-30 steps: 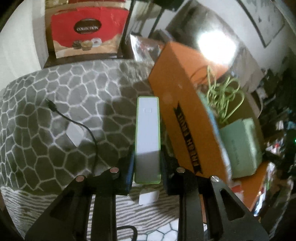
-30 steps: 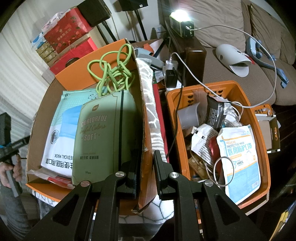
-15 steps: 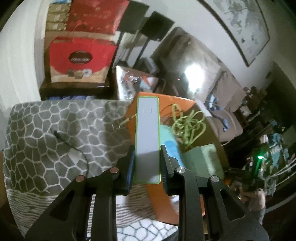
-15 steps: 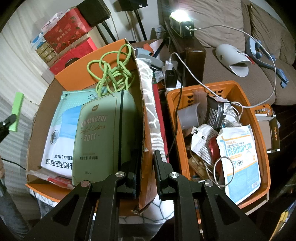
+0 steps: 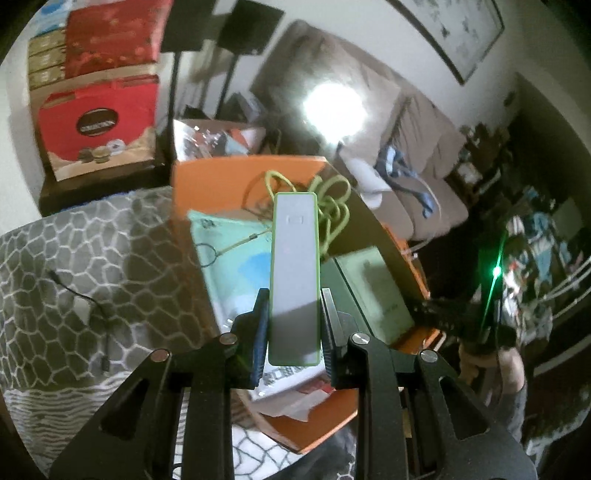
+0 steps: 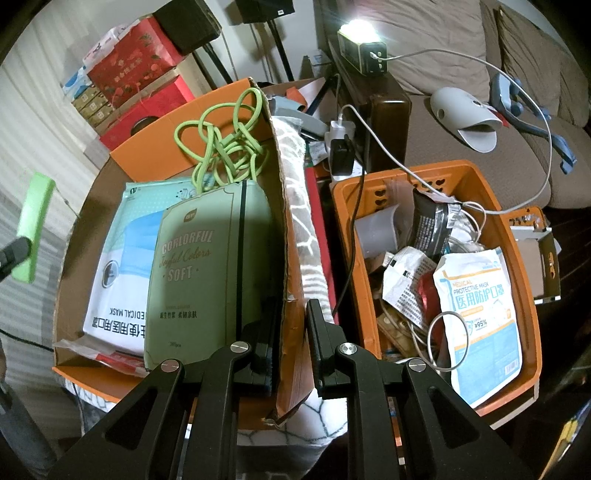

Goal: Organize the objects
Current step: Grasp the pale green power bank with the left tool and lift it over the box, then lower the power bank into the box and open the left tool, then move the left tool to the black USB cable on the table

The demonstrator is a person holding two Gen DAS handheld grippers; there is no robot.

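Observation:
A white power bank with a green rim (image 5: 293,273) stands upright between my left gripper's (image 5: 294,299) pads, which are shut on its lower half. It hangs above the open orange cardboard box (image 5: 221,173), over a blue mask pack (image 5: 229,251), a green tissue pack (image 5: 376,288) and a tangled green cable (image 5: 332,206). The right wrist view shows the power bank (image 6: 33,225) at the far left, beside the box (image 6: 155,147). My right gripper (image 6: 293,310) is shut on the box's right wall (image 6: 286,258).
A grey honeycomb-pattern blanket (image 5: 92,240) with a black cable (image 5: 92,306) lies left of the box. An orange plastic basket (image 6: 524,280) full of packets and wires stands to the right. Behind are red gift boxes (image 5: 96,122), a lit lamp (image 6: 360,31) and a sofa (image 6: 517,92).
My left gripper has risen and carried the power bank from over the blanket to above the open box. It has come into the right wrist view at the left. The right gripper has not moved.

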